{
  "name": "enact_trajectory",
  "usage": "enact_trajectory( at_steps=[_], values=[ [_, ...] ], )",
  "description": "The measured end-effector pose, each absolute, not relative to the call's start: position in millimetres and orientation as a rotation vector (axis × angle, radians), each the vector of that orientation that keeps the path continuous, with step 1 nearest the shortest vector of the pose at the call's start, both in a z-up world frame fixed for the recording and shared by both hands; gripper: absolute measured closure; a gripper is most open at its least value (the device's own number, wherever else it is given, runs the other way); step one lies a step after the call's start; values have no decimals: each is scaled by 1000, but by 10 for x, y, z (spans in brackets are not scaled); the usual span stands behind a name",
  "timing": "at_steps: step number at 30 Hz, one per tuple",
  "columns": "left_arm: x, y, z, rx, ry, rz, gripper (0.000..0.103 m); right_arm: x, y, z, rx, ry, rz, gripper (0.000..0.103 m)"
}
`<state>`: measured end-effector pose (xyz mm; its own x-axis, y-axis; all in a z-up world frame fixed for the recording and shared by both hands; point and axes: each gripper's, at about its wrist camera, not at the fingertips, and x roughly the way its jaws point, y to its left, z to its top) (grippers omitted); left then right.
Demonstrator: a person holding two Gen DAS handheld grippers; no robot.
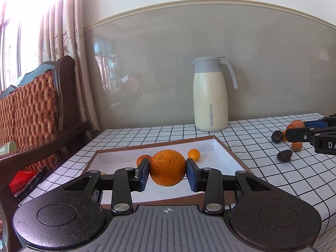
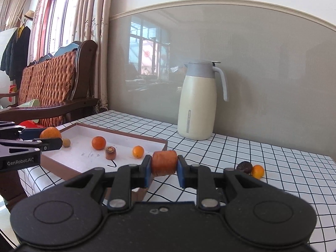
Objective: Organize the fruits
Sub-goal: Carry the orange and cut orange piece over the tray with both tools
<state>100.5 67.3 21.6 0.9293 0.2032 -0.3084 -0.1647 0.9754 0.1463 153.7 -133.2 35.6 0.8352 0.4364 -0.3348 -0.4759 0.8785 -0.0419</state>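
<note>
My left gripper (image 1: 167, 171) is shut on a large orange (image 1: 167, 167) and holds it over the brown-rimmed white tray (image 1: 231, 155). The tray holds a tangerine (image 2: 98, 142), a small orange (image 2: 138, 151), a brown carrot stub (image 2: 110, 152) and a small beige fruit (image 2: 66, 142). My right gripper (image 2: 164, 164) is shut on an orange carrot chunk (image 2: 164, 162) just right of the tray's near corner. In the left wrist view the right gripper (image 1: 294, 135) shows at the far right near two dark plums (image 1: 284, 155).
A cream thermos jug (image 1: 211, 96) stands at the back of the checked tablecloth (image 1: 262, 168). A dark plum (image 2: 244, 167) and a small orange (image 2: 257, 171) lie on the cloth at the right. A wooden chair (image 2: 52, 88) stands left of the table.
</note>
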Motion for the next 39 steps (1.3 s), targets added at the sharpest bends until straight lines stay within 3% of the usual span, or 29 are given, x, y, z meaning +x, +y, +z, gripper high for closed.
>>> enact_trajectory(
  at_steps=[39],
  values=[
    [1115,1622,330,16,244,375,65,1967,-374,530,-126,258,575,87]
  ],
)
